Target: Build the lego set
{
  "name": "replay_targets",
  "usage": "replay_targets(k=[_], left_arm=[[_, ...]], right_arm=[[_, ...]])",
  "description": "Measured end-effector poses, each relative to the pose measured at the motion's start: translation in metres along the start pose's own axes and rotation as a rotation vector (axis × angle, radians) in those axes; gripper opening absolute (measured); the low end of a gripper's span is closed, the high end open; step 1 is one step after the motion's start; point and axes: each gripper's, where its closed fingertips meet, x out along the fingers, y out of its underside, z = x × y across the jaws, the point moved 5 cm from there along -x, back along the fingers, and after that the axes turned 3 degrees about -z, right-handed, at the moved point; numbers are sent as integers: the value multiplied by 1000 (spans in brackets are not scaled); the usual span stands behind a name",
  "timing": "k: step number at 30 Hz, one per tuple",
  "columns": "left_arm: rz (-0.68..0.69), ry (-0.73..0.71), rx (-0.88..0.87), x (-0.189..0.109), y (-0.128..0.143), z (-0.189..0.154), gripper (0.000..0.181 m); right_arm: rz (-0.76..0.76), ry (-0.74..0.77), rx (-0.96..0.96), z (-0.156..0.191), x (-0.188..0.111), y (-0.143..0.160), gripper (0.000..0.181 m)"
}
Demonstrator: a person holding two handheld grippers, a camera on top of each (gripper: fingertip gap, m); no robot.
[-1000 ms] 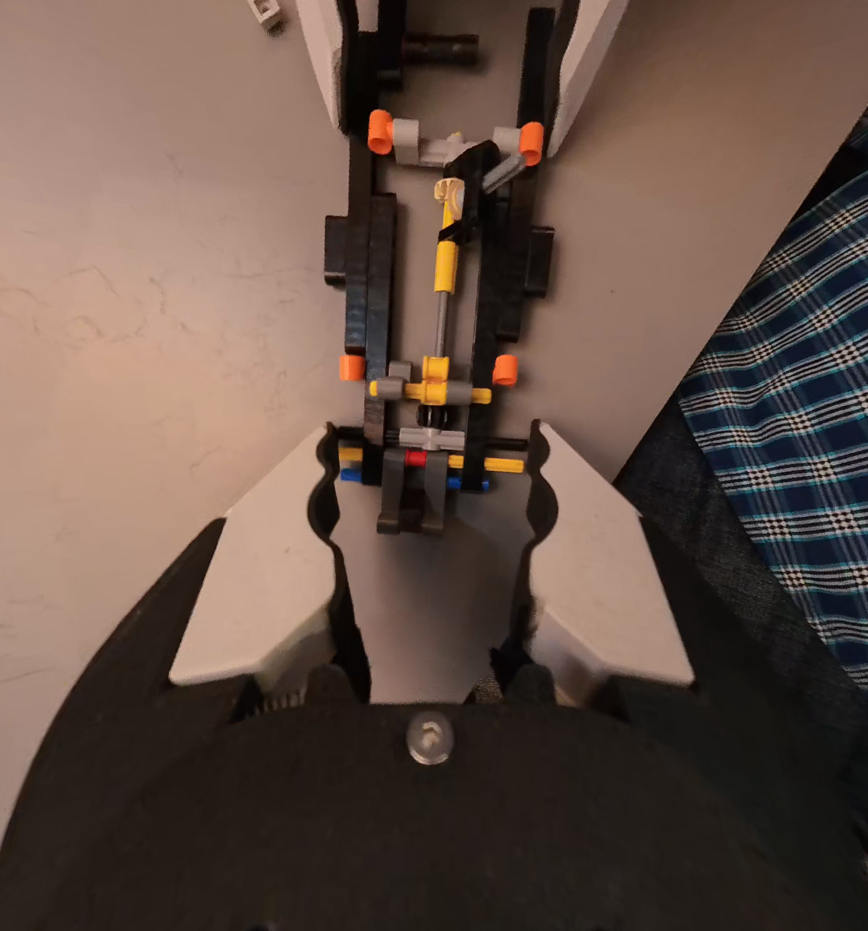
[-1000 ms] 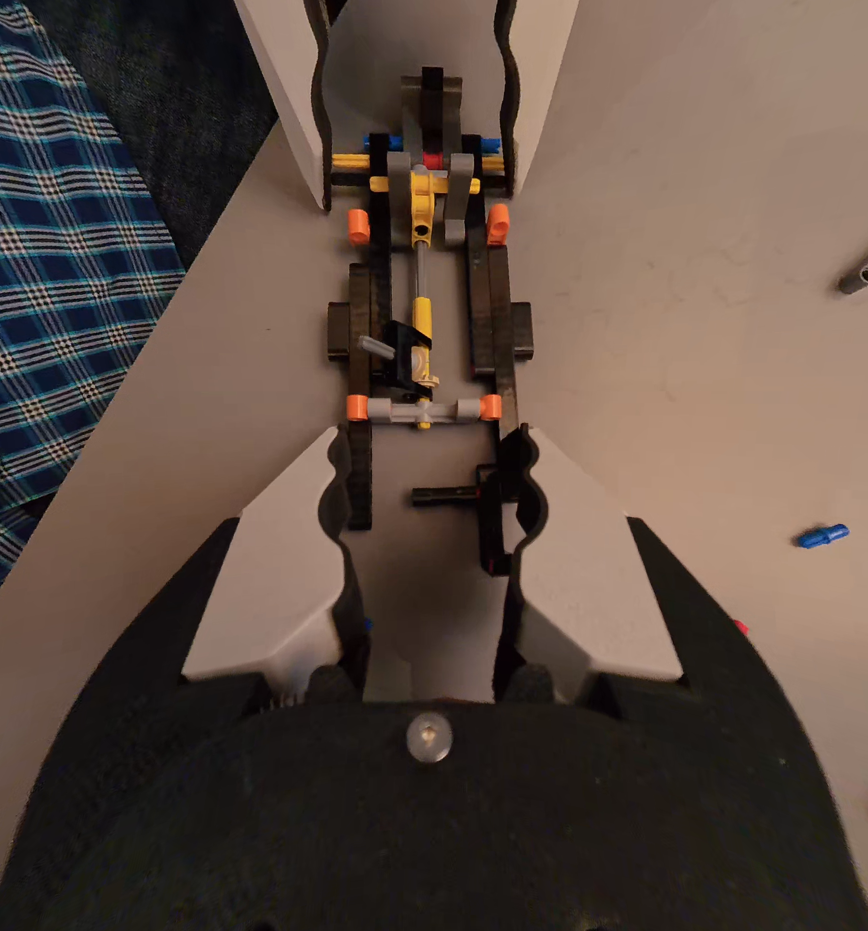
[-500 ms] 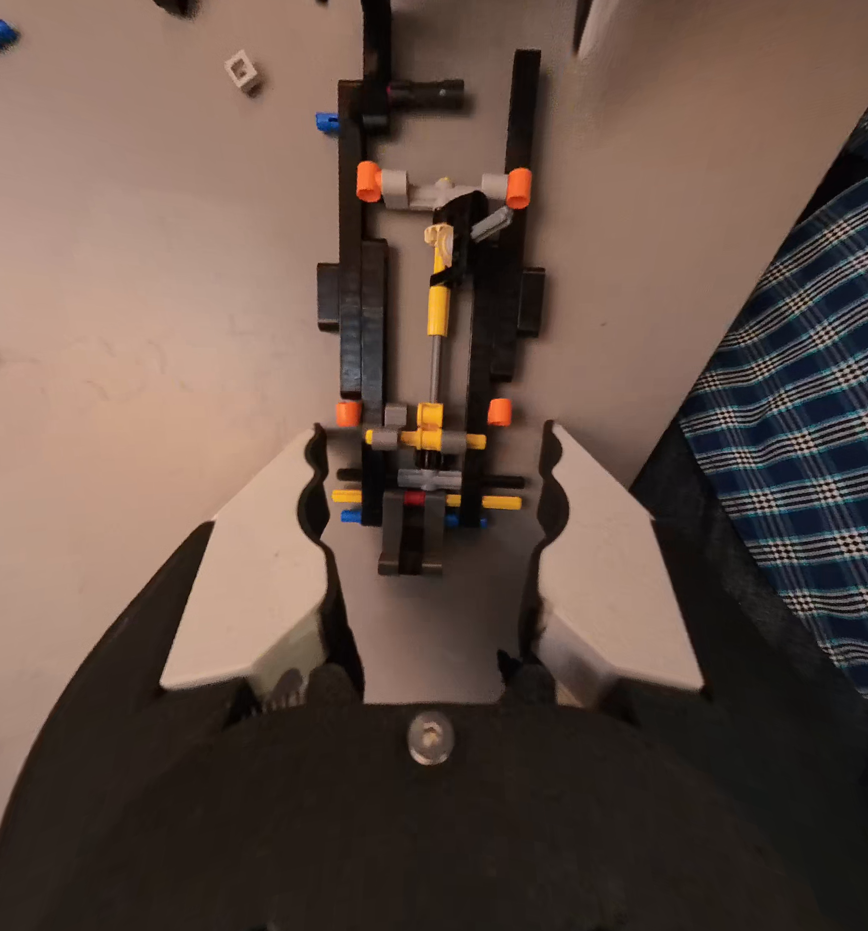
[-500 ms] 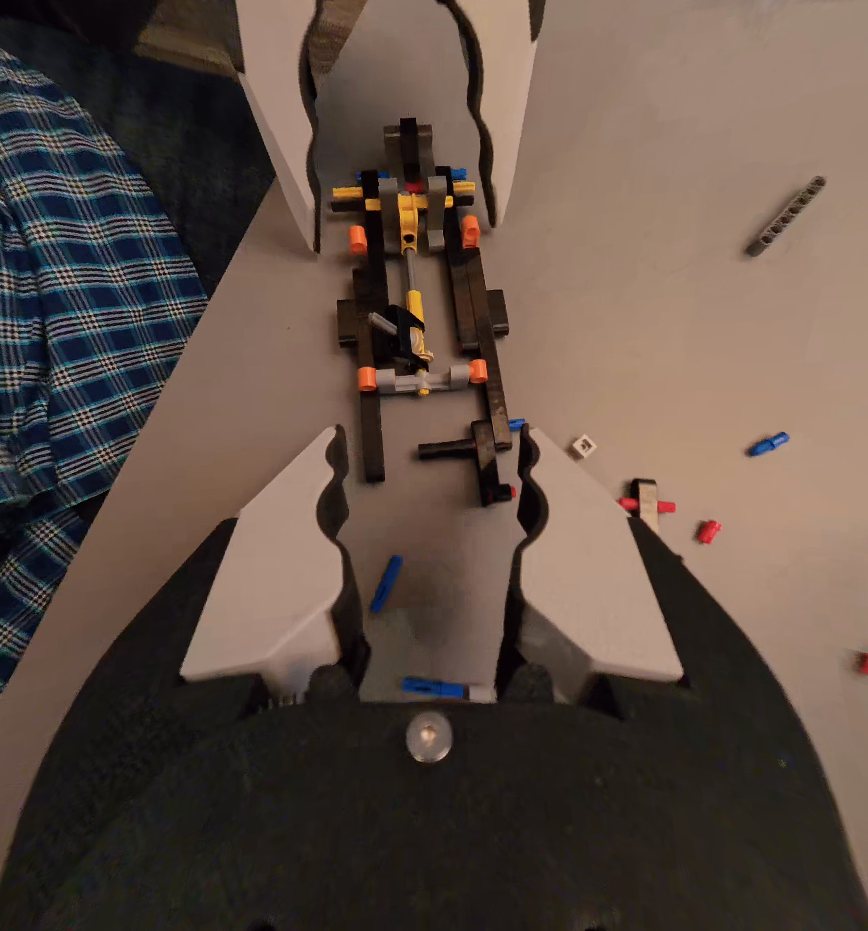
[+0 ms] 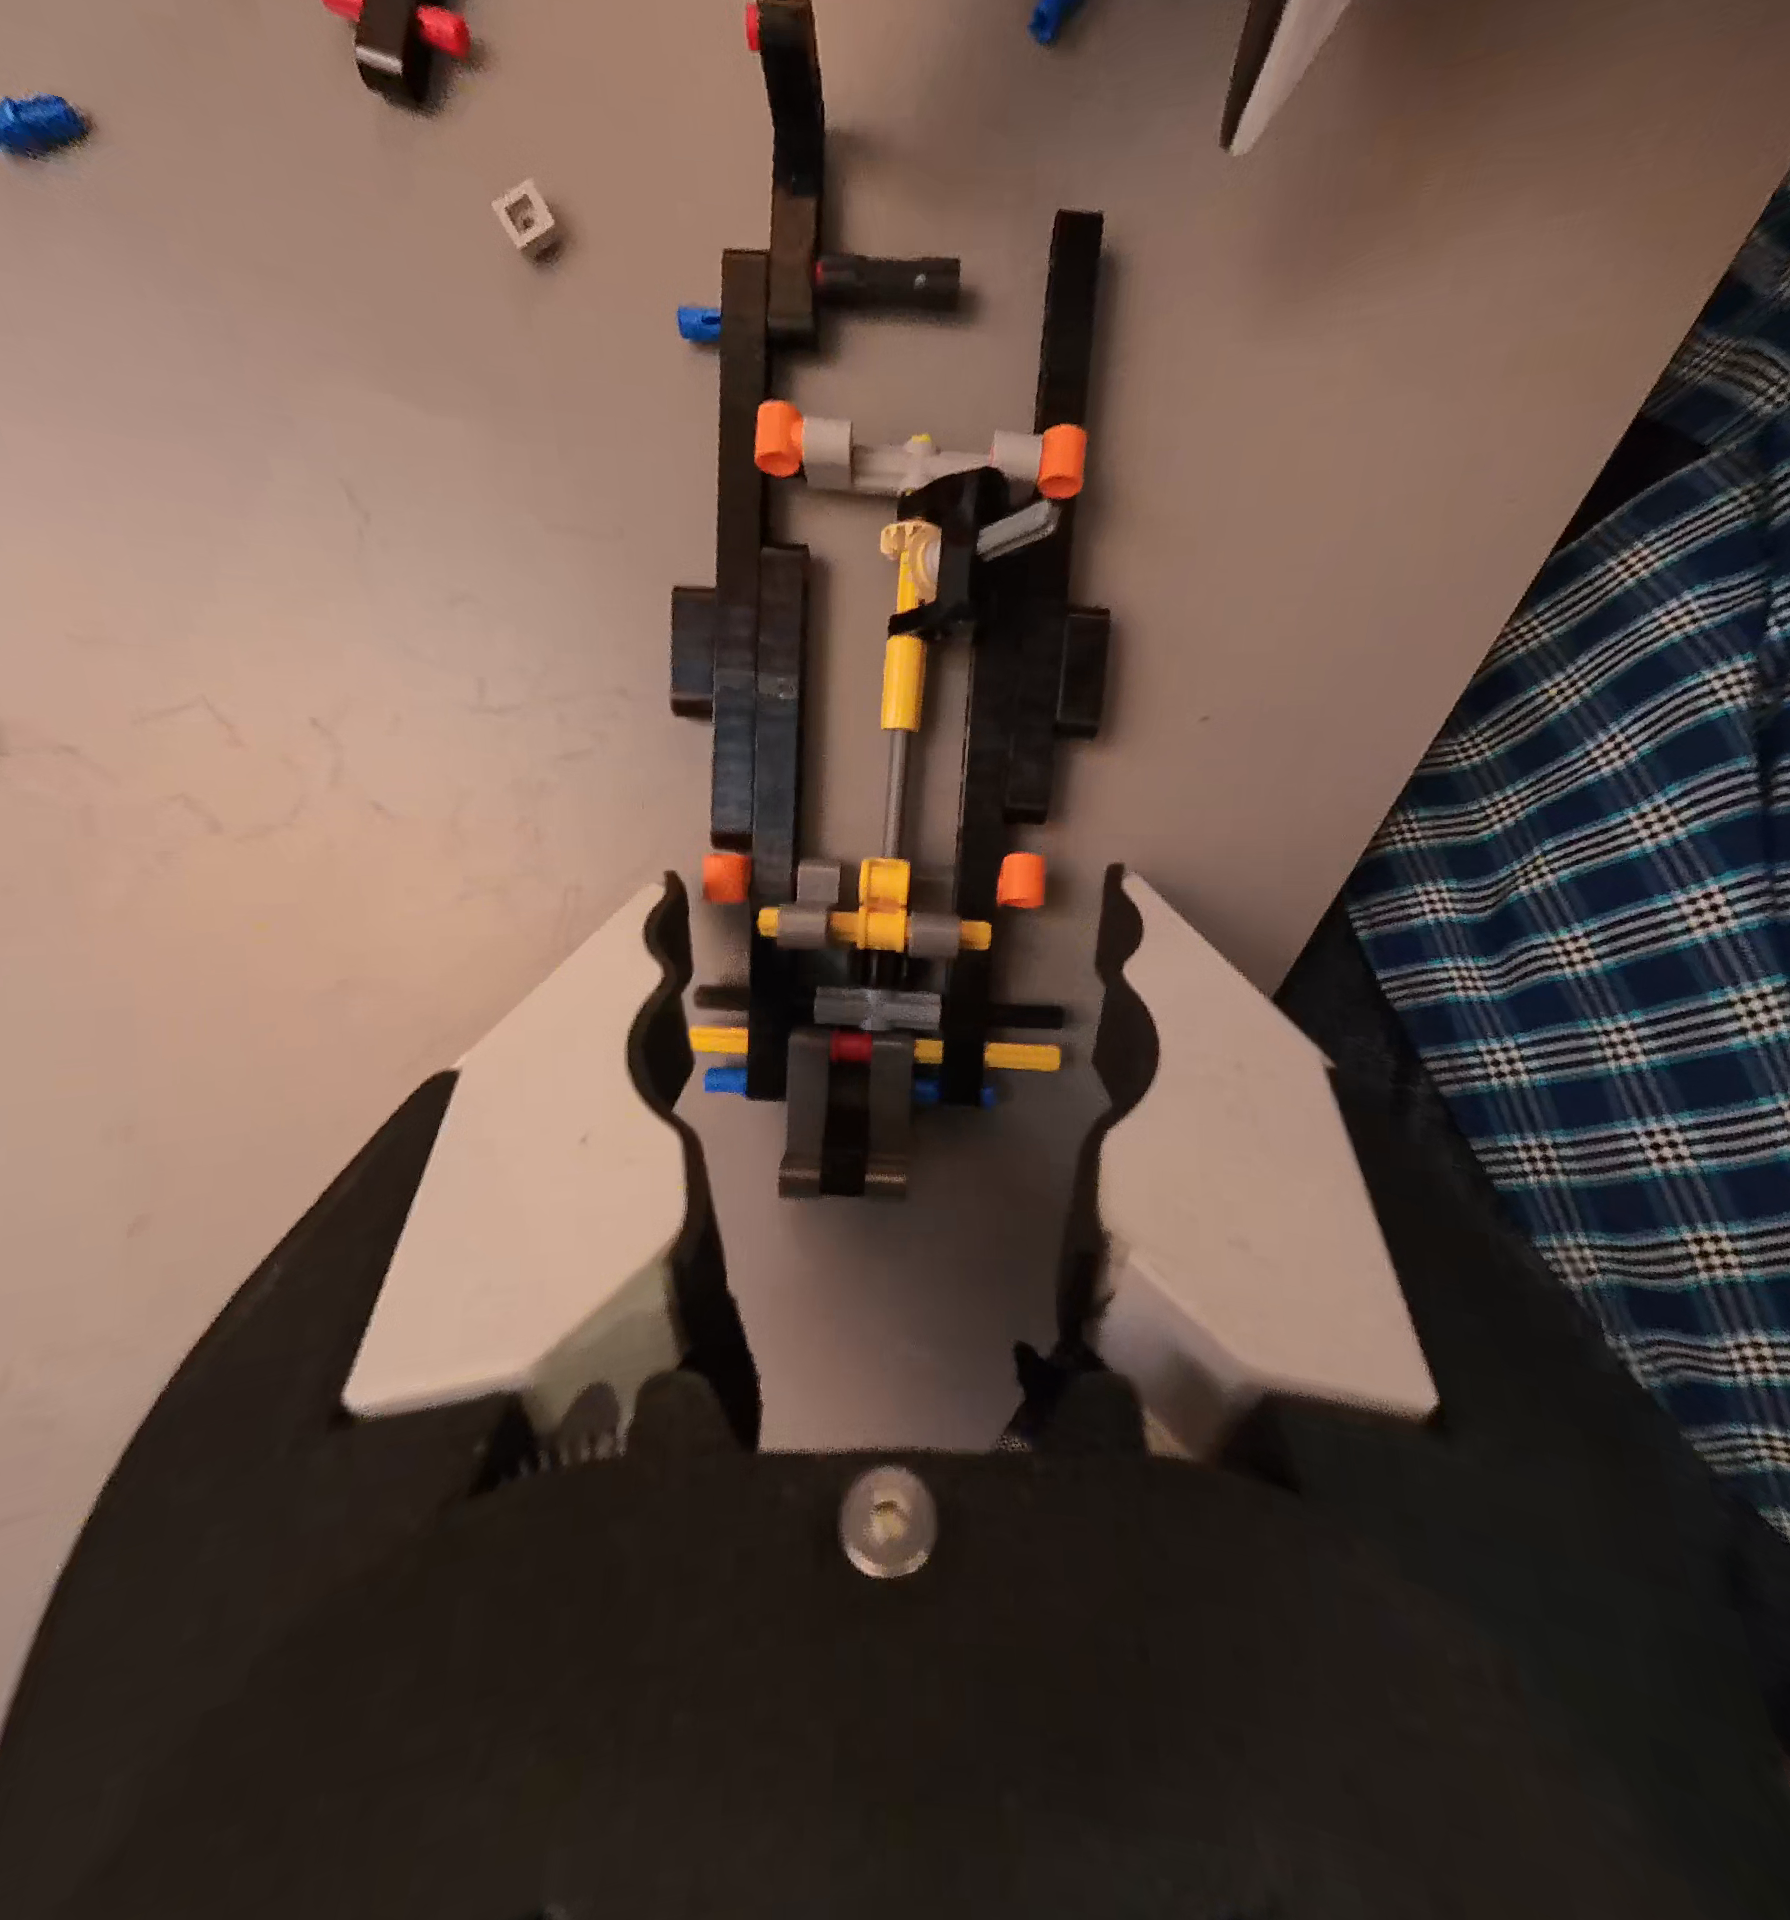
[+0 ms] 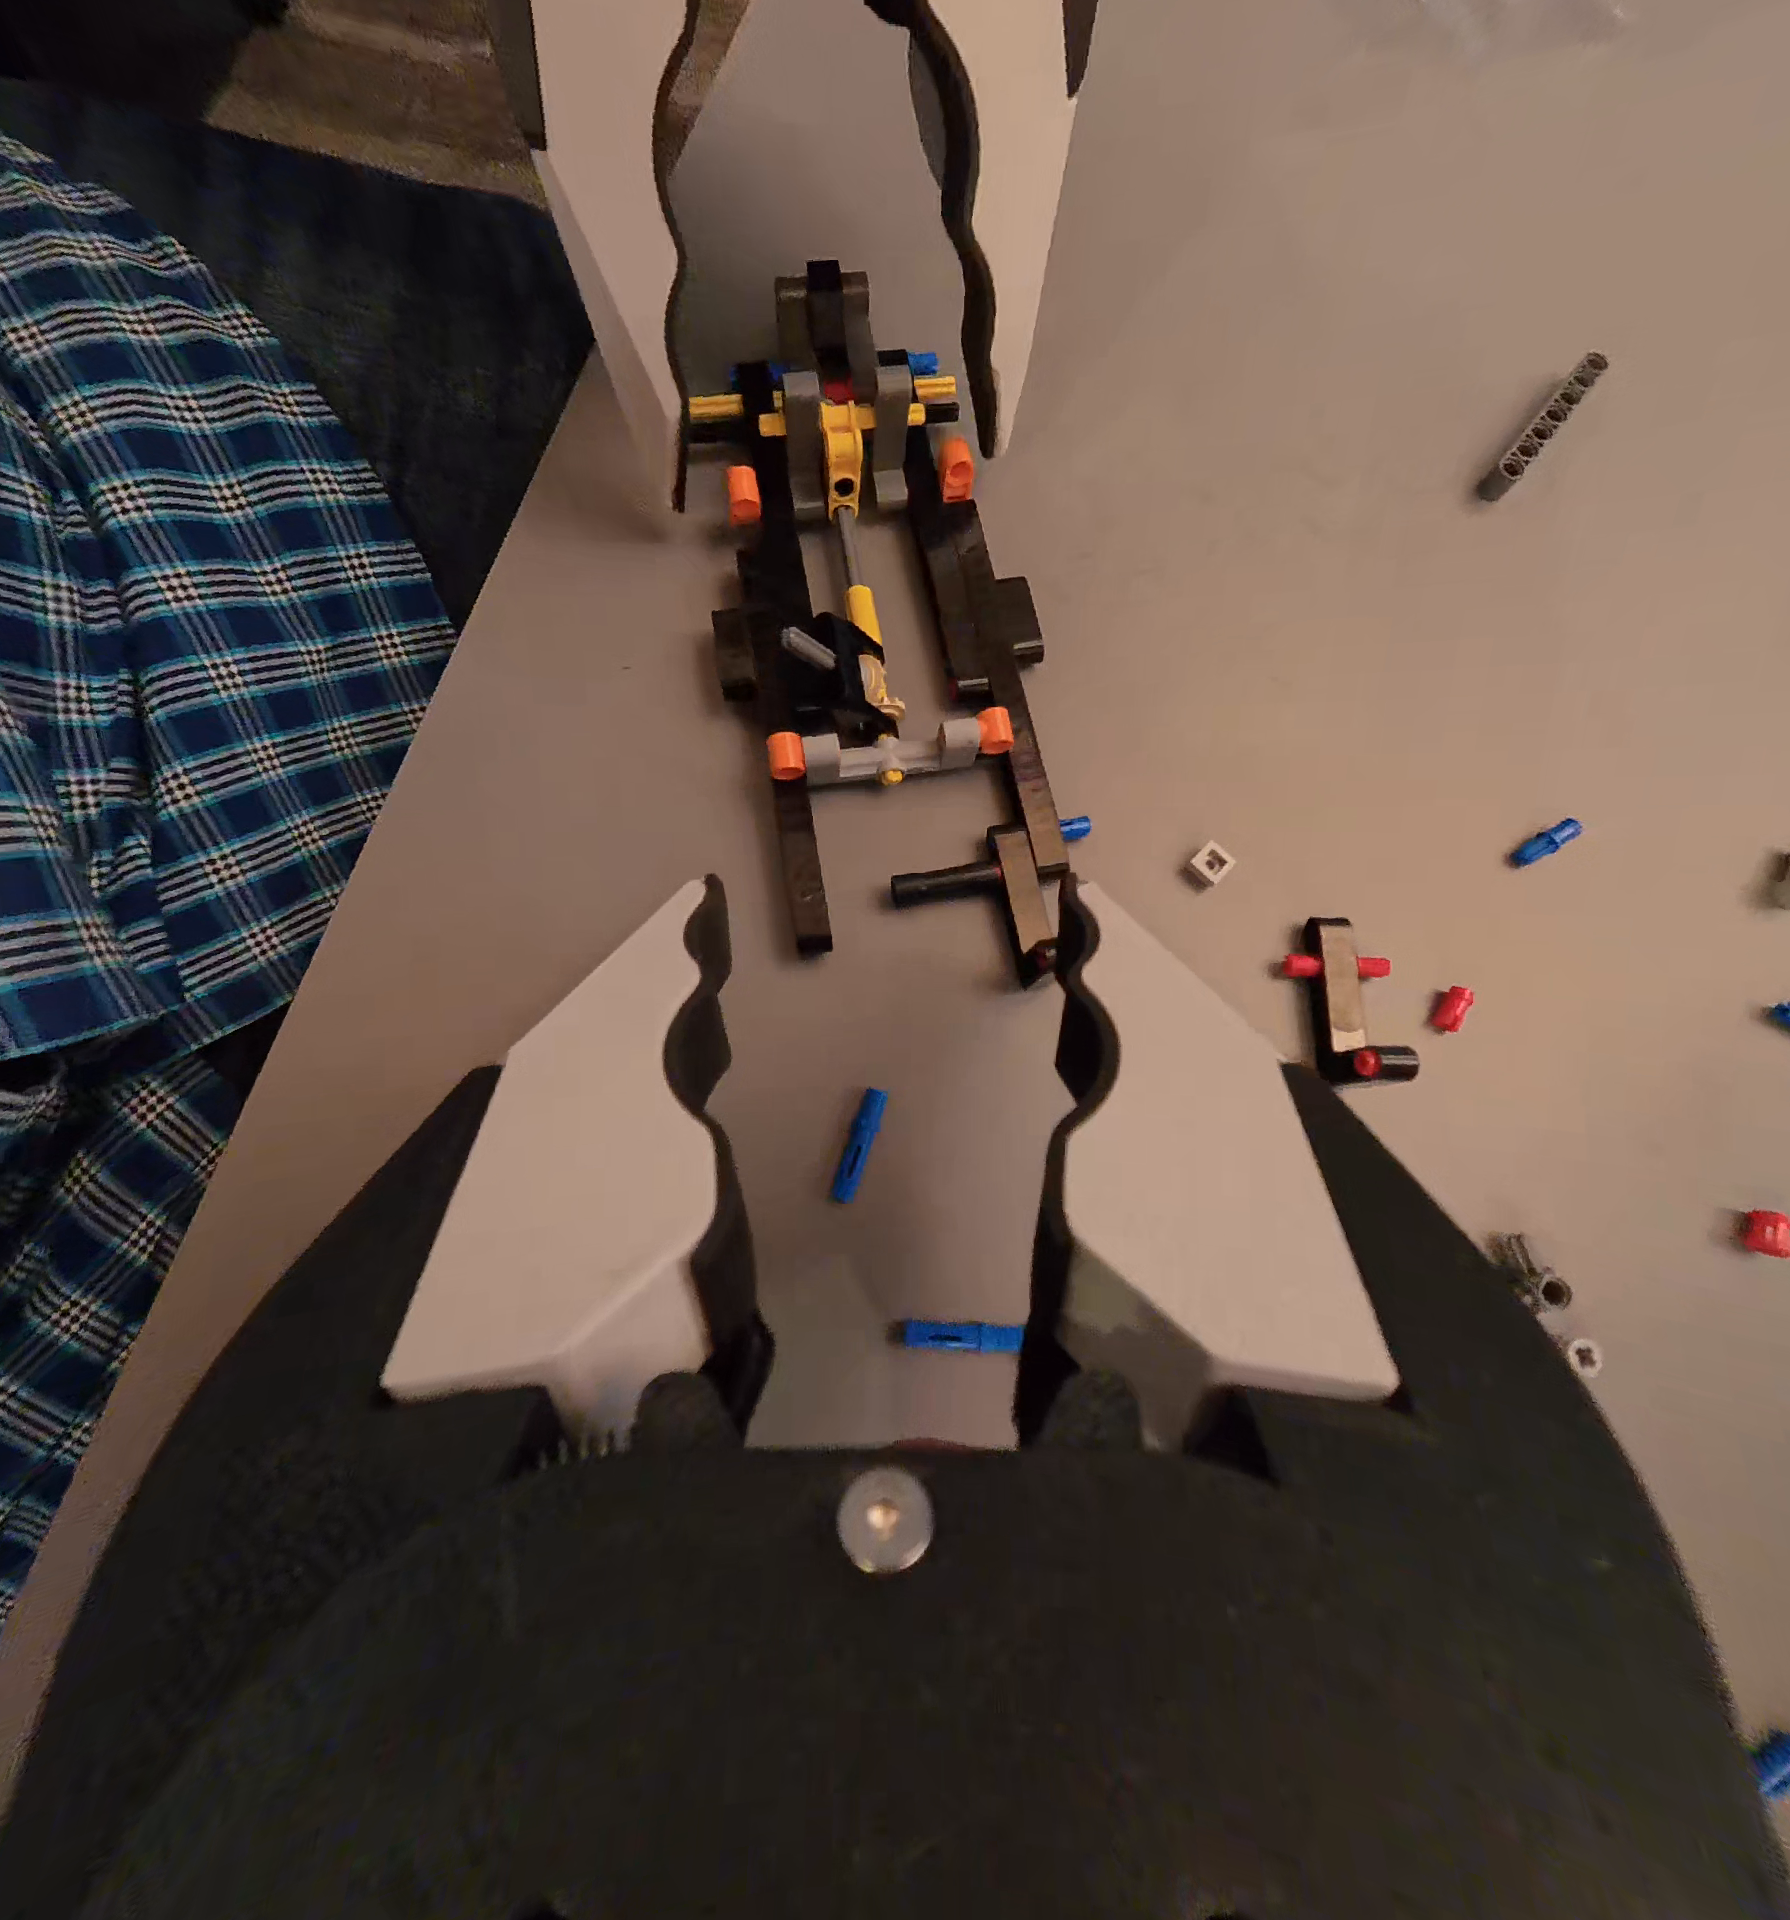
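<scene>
The Lego chassis [image 5: 766, 665] lies flat on the light table [image 5: 247, 831]. It has two long black rails, orange bushes, grey cross axles and a yellow rod down the middle. My left gripper [image 5: 891, 899] is open, and its fingers straddle the chassis's near end without gripping it. In the right wrist view the chassis [image 6: 974, 582] stretches away, with the left gripper [image 6: 834, 473] at its far end. My right gripper [image 6: 886, 894] is open and empty, just short of the rail ends. Its right fingertip [image 6: 1088, 925] is close beside a black beam [image 6: 1021, 894] on the right rail.
Loose parts lie right of the chassis: blue pins [image 6: 858, 1143] [image 6: 958, 1335], a black beam with red pins [image 6: 1343, 997], a grey beam [image 6: 1540, 426], a small white piece [image 6: 1211, 862]. A plaid cloth [image 6: 143, 520] lies past the table edge. Spacing between my two grippers at the tips: around 12 cm. My right tips are roughly 6 cm from the small white piece [image 6: 1211, 862]. It turns up in the left wrist view [image 5: 525, 215] as well.
My right gripper has let go of the chassis's rail ends and pulled back, uncovering loose blue pins. My left gripper's fingers have opened slightly and no longer press the near end's axle tips.
</scene>
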Motion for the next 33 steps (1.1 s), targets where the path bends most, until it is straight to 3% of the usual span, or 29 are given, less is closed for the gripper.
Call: replay_targets(k=[1, 7, 20, 27, 33], left_arm=[[3, -5, 0, 2, -1, 0, 76], [8, -5, 2, 6, 0, 1, 65], [-35, 6, 21, 3, 7, 1, 65], [-112, 24, -113, -4, -1, 1, 74], [-76, -23, -175, 2, 6, -1, 63]], right_arm=[[-3, -2, 6, -1, 0, 0, 61], [-11, -7, 8, -2, 6, -3, 60], [61, -62, 11, -4, 27, 7, 38], [71, -56, 10, -5, 27, 6, 37], [65, -55, 17, -5, 27, 6, 37]])
